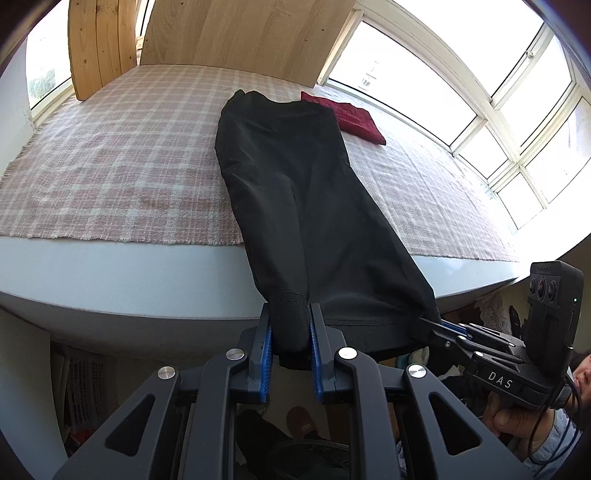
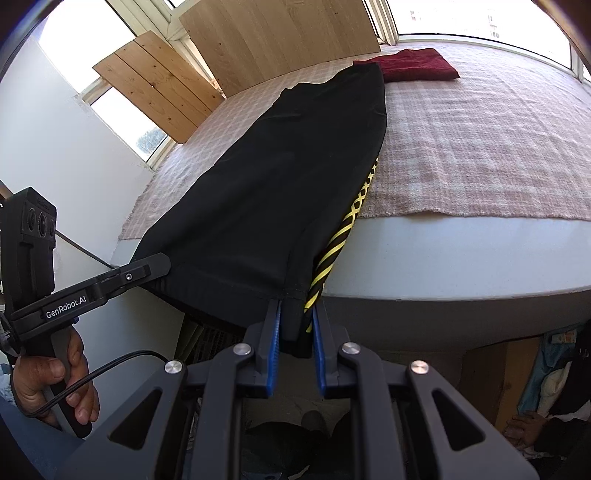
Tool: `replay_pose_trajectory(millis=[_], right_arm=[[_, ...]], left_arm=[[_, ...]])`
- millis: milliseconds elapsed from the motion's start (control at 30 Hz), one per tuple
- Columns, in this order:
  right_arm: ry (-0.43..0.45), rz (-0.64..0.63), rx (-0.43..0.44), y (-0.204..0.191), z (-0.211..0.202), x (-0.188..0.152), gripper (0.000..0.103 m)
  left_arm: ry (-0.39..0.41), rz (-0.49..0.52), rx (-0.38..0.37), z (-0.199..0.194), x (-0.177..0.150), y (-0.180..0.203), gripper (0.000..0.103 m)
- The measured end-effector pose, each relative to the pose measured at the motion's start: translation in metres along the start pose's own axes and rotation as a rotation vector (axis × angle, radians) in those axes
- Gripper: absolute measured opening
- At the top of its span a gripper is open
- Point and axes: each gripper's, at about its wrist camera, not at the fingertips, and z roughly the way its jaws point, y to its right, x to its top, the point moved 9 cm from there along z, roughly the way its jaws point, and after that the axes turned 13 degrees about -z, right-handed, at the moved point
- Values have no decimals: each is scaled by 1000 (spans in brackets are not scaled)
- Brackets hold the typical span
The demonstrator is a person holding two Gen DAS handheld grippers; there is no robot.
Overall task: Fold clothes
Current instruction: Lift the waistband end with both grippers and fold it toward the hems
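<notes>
A long black garment [image 1: 295,177] lies lengthwise on the pink checked blanket [image 1: 110,158], its near end pulled out past the table's front edge. My left gripper [image 1: 291,343] is shut on the left corner of that near hem. My right gripper [image 2: 295,332] is shut on the other corner, where a yellow-striped band [image 2: 332,251] runs along the garment's [image 2: 266,177] side. Each gripper also shows in the other's view: the right one [image 1: 432,321] at the hem's right corner, the left one [image 2: 162,264] at its left corner.
A folded dark red cloth [image 1: 354,118] lies on the blanket beyond the garment's far end. Wooden boards [image 1: 236,33] lean against the windows behind. The pale table edge [image 1: 147,280] runs below the blanket. A hand [image 2: 55,384] grips the left tool's handle. Clutter sits under the table.
</notes>
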Motion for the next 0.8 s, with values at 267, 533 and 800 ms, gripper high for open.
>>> replay_pose_trajectory(millis=[267,533,800], right_arm=[[72,-58,-58,-48,-37,-27,15],[136,-94,-95,-75,-72,-40,15],[162,-118,-144,-77,-83,-32,15]], left_arm=[[113,90,12,-55,-28,-2,16],[179,125,40,-91,-44,-1,16],[220,145,46,-100,-37,8,16]])
